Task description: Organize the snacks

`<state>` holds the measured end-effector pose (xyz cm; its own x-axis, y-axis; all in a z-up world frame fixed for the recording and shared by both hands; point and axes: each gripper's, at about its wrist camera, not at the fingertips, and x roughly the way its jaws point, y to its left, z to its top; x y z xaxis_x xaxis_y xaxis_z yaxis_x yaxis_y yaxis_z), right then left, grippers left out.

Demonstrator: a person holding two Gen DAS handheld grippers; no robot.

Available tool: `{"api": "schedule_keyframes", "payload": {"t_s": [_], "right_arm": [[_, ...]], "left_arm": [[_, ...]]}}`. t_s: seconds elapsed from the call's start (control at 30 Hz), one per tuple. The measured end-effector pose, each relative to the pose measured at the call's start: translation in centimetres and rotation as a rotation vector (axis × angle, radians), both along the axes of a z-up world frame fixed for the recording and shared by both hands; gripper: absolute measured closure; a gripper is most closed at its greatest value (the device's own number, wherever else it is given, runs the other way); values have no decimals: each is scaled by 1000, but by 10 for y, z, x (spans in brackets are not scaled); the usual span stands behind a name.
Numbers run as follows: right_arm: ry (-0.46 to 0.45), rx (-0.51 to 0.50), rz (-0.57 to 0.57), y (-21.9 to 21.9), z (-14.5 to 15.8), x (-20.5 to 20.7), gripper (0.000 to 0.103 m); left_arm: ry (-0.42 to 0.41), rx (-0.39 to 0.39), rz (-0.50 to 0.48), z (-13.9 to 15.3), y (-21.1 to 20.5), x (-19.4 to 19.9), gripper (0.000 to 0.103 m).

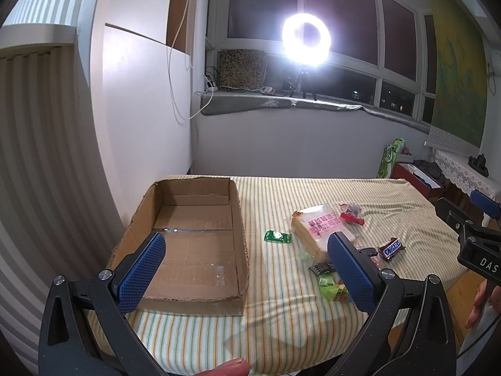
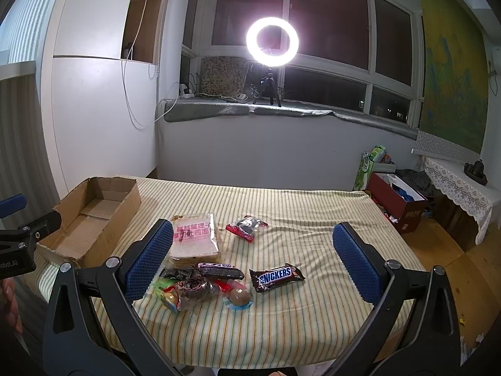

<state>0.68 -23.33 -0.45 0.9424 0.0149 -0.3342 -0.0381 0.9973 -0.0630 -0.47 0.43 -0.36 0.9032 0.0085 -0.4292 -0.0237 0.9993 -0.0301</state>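
Striped tablecloth (image 2: 281, 329) holds cardboard box (image 1: 194, 244) beside snacks (image 2: 203, 282).

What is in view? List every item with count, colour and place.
cardboard box: one, brown, open, left on the striped table.
bread bag: one, pink label, centre.
Snickers bar: one, brown, right of the snack heap.
green packet: one, between box and bread.
red-ended packet: one, behind the Snickers.
mixed small snacks: several, heaped in front of the bread.
ring light: one, lit, windowsill.
left gripper: open, empty.
right gripper: open, empty.
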Motion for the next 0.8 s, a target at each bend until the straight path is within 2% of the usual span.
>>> {"api": "schedule_keyframes", "payload": {"t_s": [0.37, 0.4, 0.57, 0.67, 0.8], "right_arm": [[10, -5, 4, 1, 8, -10, 0], [8, -5, 4, 1, 9, -11, 0], [31, -14, 1, -5, 8, -14, 0], [42, 5, -5, -10, -3, -13, 0], [124, 38, -14, -22, -44, -6, 0]], "left_arm": [[-18, -20, -2, 7, 3, -9, 1], [4, -22, -1, 8, 4, -10, 1], [-1, -22, 0, 13, 1, -15, 1], [22, -3, -7, 10, -6, -12, 1], [44, 9, -22, -13, -18, -6, 1]]}}
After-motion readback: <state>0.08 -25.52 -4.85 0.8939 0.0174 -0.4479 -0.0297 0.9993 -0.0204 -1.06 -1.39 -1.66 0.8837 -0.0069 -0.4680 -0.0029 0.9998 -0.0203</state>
